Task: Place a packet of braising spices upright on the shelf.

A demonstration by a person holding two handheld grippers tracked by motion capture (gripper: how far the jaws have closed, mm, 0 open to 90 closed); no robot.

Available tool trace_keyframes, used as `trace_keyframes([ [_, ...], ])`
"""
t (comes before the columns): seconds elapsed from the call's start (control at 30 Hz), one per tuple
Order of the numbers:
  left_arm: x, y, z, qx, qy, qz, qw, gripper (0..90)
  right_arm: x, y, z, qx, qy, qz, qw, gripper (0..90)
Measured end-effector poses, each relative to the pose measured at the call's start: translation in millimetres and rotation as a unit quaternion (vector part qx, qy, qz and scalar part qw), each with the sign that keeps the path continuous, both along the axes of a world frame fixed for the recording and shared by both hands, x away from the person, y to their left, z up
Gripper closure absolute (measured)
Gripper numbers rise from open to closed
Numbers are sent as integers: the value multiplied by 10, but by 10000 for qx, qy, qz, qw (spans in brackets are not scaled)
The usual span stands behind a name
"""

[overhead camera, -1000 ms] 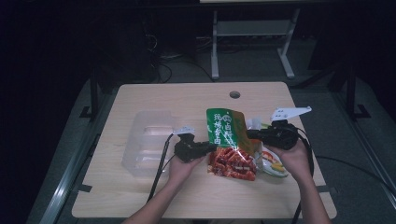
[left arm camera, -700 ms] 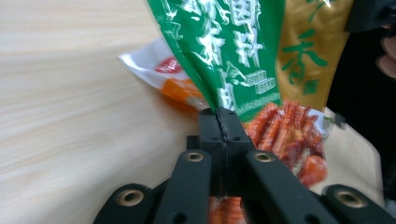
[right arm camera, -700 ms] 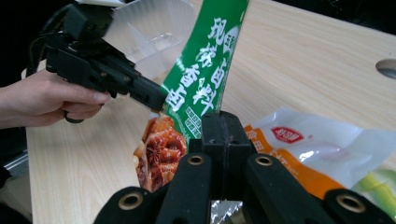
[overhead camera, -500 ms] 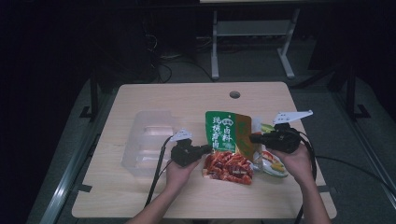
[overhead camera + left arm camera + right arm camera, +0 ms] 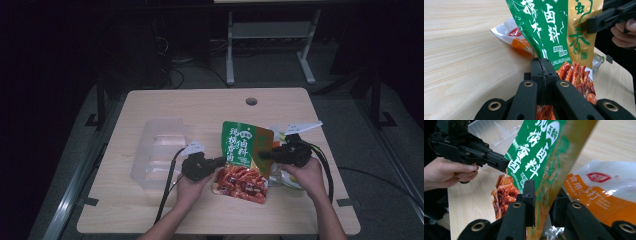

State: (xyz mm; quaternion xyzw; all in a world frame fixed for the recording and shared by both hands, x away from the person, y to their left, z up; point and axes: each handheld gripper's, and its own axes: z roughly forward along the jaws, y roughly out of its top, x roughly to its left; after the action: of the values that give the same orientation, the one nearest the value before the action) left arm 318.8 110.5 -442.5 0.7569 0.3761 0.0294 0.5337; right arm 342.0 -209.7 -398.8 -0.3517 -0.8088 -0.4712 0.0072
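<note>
The green-and-gold foil seasoning packet with red food printed on its lower half (image 5: 245,160) is held between the two tools near the front right of the pale wooden surface (image 5: 200,105), its lower edge seemingly resting on the wood. The left tool (image 5: 541,62) is clamped tight on the packet's left edge. The right tool (image 5: 544,195) has the packet's right edge between its jaws, which have just been opening; a gap shows beside the foil, so I judge that grip loose or gone.

The risk: with one side freed, the limp packet may sag or twist from the left tool's narrow pinch and flop onto the white-and-orange plastic pouch (image 5: 604,187) lying just right of the packet. A sideways tug could also tear the edge.

Both hands come in level from the near side, tools pointing inward at the packet. A clear plastic tray (image 5: 155,150) sits well left of the packet.
</note>
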Motion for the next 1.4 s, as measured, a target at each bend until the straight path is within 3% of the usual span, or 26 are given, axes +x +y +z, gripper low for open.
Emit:
trace_keyframes([
  [0.13, -30, -2, 25, 21, -56, -21, 10000, 900, 15, 61, -35, -23, 43, 41, 10000, 766],
  [0.23, -44, 6, 34, 119, -105, -32, 9999, 900, 8, 107, -41, -52, -4, 61, 10000, 830],
  [0.37, -111, 31, 51, 250, -167, -22, 9995, 885, -28, 114, -23, 121, -45, 138, 9998, 888],
  [0.57, -292, 62, 164, 455, -406, -128, 9981, 689, -133, 126, 134, 358, -214, 359, 9985, 894],
  [0.83, -487, 106, 248, 889, -806, -410, 9919, 590, -271, 234, 317, 302, -556, 457, 9970, 897],
  [0.93, -536, 130, 251, 892, -873, -460, 9911, 569, -290, 278, 355, 238, -630, 461, 9967, 897],
  [1.07, -567, 183, 221, 803, -809, -540, 9920, 540, -310, 338, 405, 165, -738, 490, 9959, 898],
  [1.1, -571, 200, 216, 865, -882, -584, 9906, 528, -313, 354, 417, 146, -769, 482, 9958, 898],
  [1.17, -597, 220, 207, 850, -893, -615, 9905, 503, -315, 381, 442, 120, -820, 484, 9954, 898],
  [1.4, -667, 324, 213, 851, -908, -600, 9904, 427, -289, 498, 527, 94, -933, 505, 9943, 900],
])
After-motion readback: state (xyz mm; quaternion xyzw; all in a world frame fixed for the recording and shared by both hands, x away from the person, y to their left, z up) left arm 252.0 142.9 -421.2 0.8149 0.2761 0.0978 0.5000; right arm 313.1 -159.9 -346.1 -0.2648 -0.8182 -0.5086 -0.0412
